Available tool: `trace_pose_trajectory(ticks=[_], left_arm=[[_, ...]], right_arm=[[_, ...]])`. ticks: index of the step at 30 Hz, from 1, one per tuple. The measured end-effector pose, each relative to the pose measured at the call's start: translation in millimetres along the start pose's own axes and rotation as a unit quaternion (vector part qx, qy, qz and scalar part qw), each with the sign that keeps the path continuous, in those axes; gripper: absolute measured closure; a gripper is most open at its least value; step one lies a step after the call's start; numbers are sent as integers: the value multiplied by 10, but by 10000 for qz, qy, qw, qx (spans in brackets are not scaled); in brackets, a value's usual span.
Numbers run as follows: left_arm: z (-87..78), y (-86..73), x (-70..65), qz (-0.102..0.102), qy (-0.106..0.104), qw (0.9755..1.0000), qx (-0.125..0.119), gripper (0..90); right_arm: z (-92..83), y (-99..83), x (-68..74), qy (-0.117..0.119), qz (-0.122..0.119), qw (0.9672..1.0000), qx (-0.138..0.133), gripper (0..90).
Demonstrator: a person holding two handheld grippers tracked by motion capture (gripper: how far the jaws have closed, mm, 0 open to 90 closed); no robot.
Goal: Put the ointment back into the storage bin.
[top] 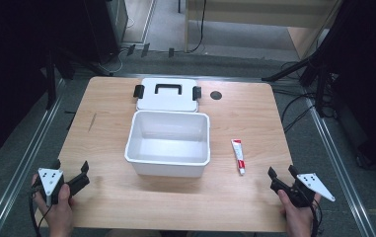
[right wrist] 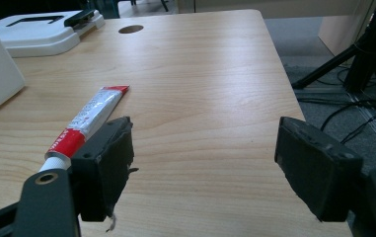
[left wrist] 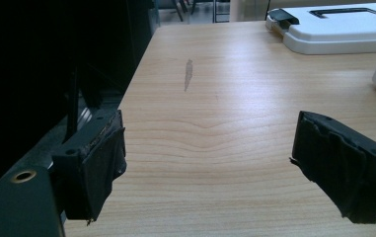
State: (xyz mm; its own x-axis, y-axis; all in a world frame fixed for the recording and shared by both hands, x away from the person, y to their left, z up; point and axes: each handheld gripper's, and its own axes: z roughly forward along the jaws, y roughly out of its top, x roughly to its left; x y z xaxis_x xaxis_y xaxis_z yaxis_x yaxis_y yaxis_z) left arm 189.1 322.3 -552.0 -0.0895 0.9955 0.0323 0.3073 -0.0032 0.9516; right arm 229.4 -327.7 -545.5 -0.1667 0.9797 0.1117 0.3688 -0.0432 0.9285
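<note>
A white open box [top: 168,142] stands empty in the middle of the wooden table [top: 116,192]. Its white lid [top: 167,94] with a black handle and black clips lies flat behind it, also in the left gripper view as the lid [left wrist: 341,27] and in the right gripper view as the lid [right wrist: 45,32]. A red and white tube [top: 238,155] lies right of the box; in the right gripper view the tube [right wrist: 89,118] sits just ahead of the left jaw. My left gripper [top: 71,173] rests open at the near left corner. My right gripper [top: 282,174] is open at the near right, empty.
A round cable hole [top: 216,95] sits in the table's far right part. A dark streak [left wrist: 188,74] marks the wood at the left. Tripod legs and cables [top: 304,69] stand on the floor past the right edge. Metal rails run along both sides.
</note>
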Motion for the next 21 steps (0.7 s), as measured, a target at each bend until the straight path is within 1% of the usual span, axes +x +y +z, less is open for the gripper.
trace_pose_trajectory(ticks=[1,2,4,5,6,7,8,9,10,11,12,14,15,16,17,18,19,21], left_arm=[[-6,-1,8,-51,36,10000,-8,120],[-5,-2,12,-88,44,9999,-30,99],[-12,-5,42,-181,-33,9998,-45,72],[-17,-8,65,-268,-56,9996,-55,47],[-9,-7,101,-524,55,9986,-39,19],[-9,-7,101,-524,55,9986,-39,20],[0,-4,115,-599,88,9982,-23,20],[4,-2,117,-616,81,9981,-6,20],[7,-1,107,-552,70,9984,-6,20],[8,2,98,-505,58,9987,28,19],[22,8,86,-433,66,9990,81,19],[45,19,63,-323,106,9992,193,20],[46,20,43,-271,142,9994,183,20],[46,20,43,-271,142,9994,183,20],[47,20,39,-252,161,9994,183,20],[49,21,41,-248,147,9994,188,20],[49,21,45,-250,132,9994,207,20],[56,24,55,-302,132,9992,233,20]], right_arm=[[0,1,-1,-40,7,10000,24,225],[6,4,-2,-61,19,10000,68,216],[15,11,7,-165,-23,9998,147,216],[20,16,11,-168,-45,9996,235,216],[27,33,7,-89,51,9988,487,216],[27,33,7,-89,51,9988,487,216],[32,43,7,11,154,9981,590,217],[36,51,6,51,185,9975,677,217],[41,63,15,41,154,9969,771,223],[44,84,38,-13,72,9957,920,233],[46,99,58,-77,3,9949,1010,234],[41,146,118,-172,-251,9922,1212,236],[43,208,174,-255,-384,9885,1440,247],[43,208,174,-255,-384,9885,1440,247],[56,284,228,-214,-479,9844,1681,247],[56,284,228,-214,-479,9844,1681,247],[73,326,258,-194,-525,9817,1819,247],[114,420,325,-142,-633,9748,2136,248]])
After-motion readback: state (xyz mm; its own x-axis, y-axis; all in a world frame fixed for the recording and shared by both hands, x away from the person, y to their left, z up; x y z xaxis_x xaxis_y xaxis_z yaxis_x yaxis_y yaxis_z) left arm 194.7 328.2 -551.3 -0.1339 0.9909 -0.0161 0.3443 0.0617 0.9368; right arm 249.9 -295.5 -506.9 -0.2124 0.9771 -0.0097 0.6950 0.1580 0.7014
